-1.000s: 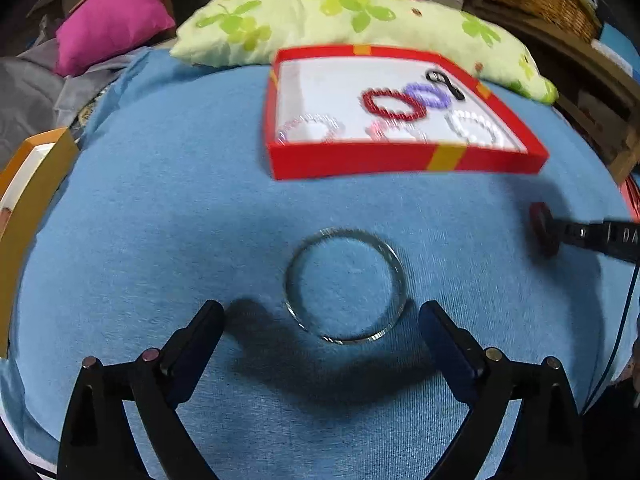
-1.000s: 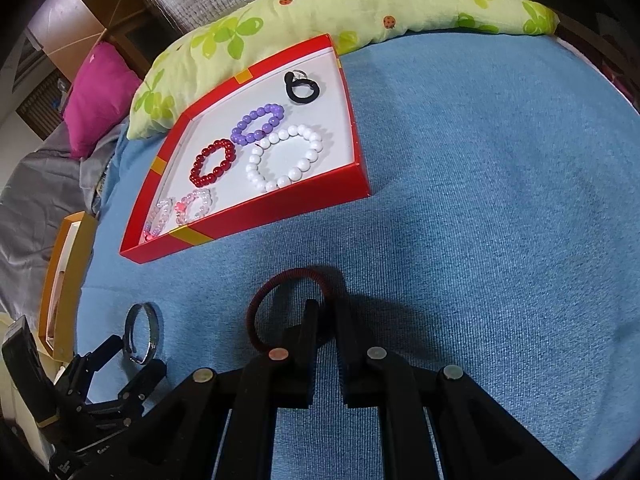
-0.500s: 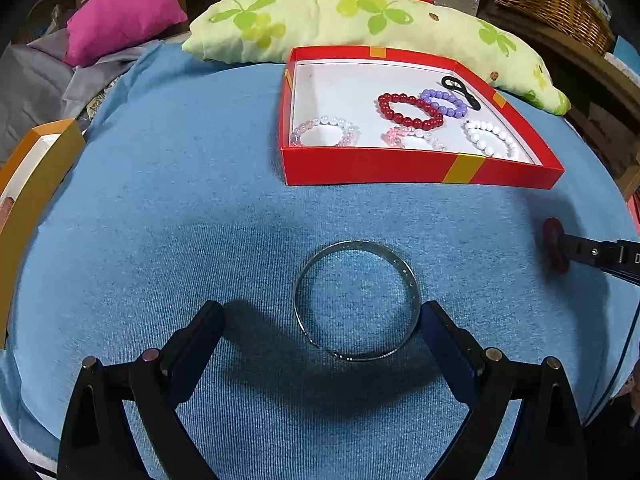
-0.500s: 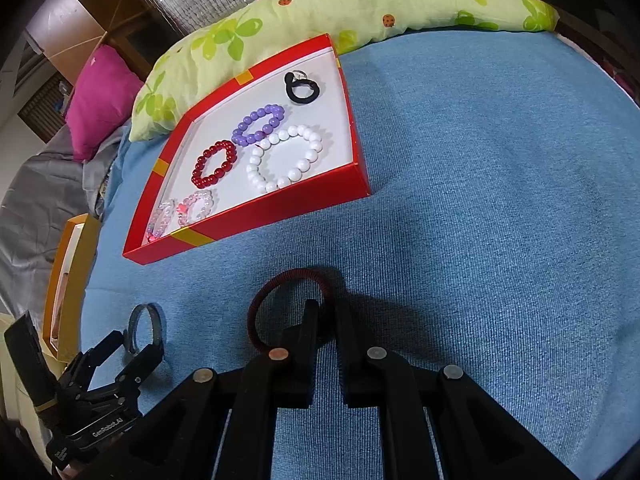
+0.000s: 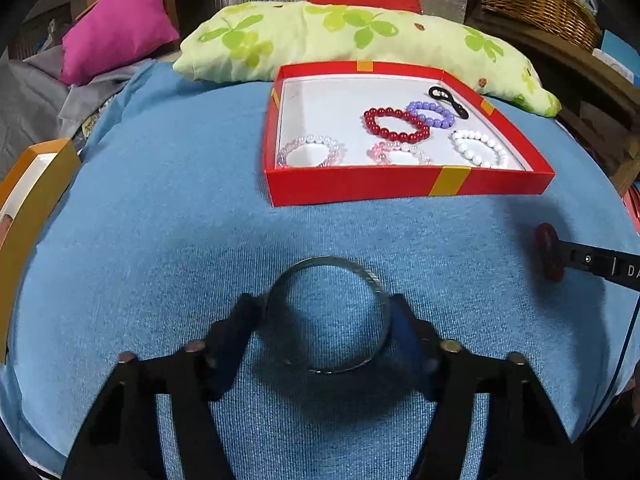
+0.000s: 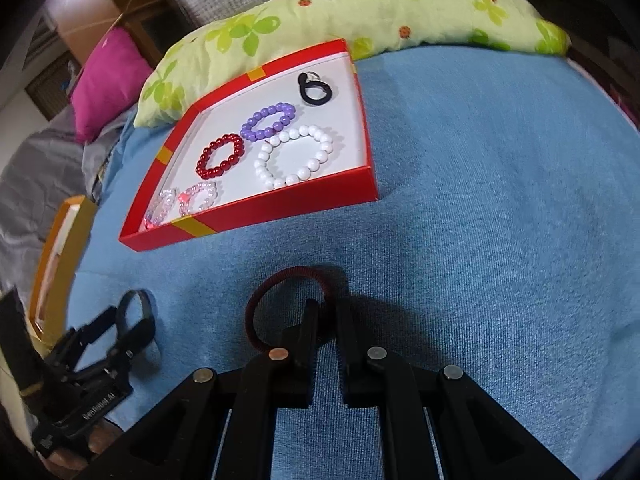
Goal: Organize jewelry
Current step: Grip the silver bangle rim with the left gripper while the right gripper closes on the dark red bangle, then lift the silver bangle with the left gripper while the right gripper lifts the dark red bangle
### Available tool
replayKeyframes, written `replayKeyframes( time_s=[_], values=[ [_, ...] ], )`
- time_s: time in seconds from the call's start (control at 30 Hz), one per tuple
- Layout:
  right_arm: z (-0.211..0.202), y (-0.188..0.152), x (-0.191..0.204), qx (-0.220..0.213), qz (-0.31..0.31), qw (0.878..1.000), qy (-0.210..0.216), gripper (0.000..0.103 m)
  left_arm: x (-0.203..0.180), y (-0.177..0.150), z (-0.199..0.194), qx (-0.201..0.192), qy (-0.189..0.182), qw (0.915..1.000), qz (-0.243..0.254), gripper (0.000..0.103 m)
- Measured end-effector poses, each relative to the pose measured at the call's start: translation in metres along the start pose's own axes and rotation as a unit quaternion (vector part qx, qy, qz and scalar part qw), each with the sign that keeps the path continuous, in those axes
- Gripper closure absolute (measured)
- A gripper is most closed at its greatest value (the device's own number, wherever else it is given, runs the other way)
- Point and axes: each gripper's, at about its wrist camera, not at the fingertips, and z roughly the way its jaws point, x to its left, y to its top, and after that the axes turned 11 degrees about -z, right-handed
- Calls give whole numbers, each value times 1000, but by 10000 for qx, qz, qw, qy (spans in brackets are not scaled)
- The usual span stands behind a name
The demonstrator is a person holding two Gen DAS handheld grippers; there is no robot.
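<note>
Silver bangle between closing left claw, pads touching its sides, right claw pinching dark-red band

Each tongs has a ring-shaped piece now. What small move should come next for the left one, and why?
Probably lift the left tongs slightly, then carry toward the red box. Its jaws have just been closing and now touch both sides of the silver bangle, which lies on the blue cloth. The right tongs already pinch the dark red band.

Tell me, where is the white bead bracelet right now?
The white bead bracelet lies inside the red box, in its near right corner, beside the purple bracelet.
</note>
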Motion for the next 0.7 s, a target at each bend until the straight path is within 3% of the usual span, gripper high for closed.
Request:
replayKeyframes(
  time_s=[0.23,0.7],
  values=[
    [-4,1,-1,-45,64,10000,49,94,5,2,-2,-4,-133,9999,-51,40],
    [-23,7,15,-538,103,9961,696,94,9,12,-26,-320,-90,9993,-141,39]
  ],
)
